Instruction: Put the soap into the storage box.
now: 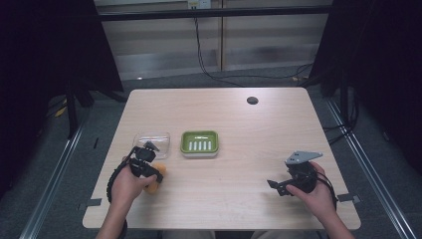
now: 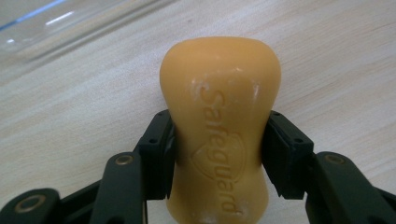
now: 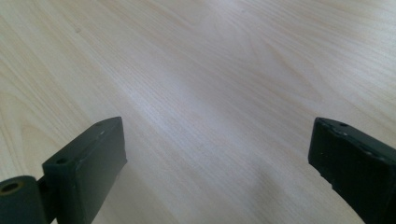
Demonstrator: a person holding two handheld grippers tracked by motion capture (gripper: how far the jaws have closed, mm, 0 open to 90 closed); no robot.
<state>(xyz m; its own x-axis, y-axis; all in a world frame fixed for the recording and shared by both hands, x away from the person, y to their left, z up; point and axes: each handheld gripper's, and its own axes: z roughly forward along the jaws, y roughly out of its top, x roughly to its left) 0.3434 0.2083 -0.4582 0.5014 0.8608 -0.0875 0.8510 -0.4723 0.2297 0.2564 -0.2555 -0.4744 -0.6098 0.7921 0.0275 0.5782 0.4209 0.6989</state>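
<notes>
Your left gripper [image 2: 218, 154] is clamped on the soap [image 2: 219, 126], an orange-yellow bar stamped "Safeguard". Its two black jaws press the bar's narrowed waist from either side, and the rounded end sticks out past them over the table [image 2: 336, 60]. In the high view your left hand [image 1: 130, 185] holds that gripper [image 1: 157, 172] near the table's front-left part, with the soap [image 1: 155, 179] showing as an orange patch at your fingers, low over the wood; whether it touches the table I cannot tell.

Just beyond your left gripper lies a clear lid [image 1: 153, 143], flat on the wood, and its glassy edge [image 2: 56, 28] crosses the upper left corner of the left gripper view.

Right of the lid, just beside it, sits the green dish [image 1: 200, 143], pale slots in its floor, roughly at the table's middle.

Further back and to the right there is a dark round hole [image 1: 252, 100] in the tabletop.

Your right gripper [image 3: 219, 163] has its jaws spread wide apart with bare wood between them. In the high view your right hand [image 1: 313, 191] holds it [image 1: 272, 184] low near the front-right part of the table, well apart from the dish, jaws pointing left, its grey plate [image 1: 302, 157] on top.
</notes>
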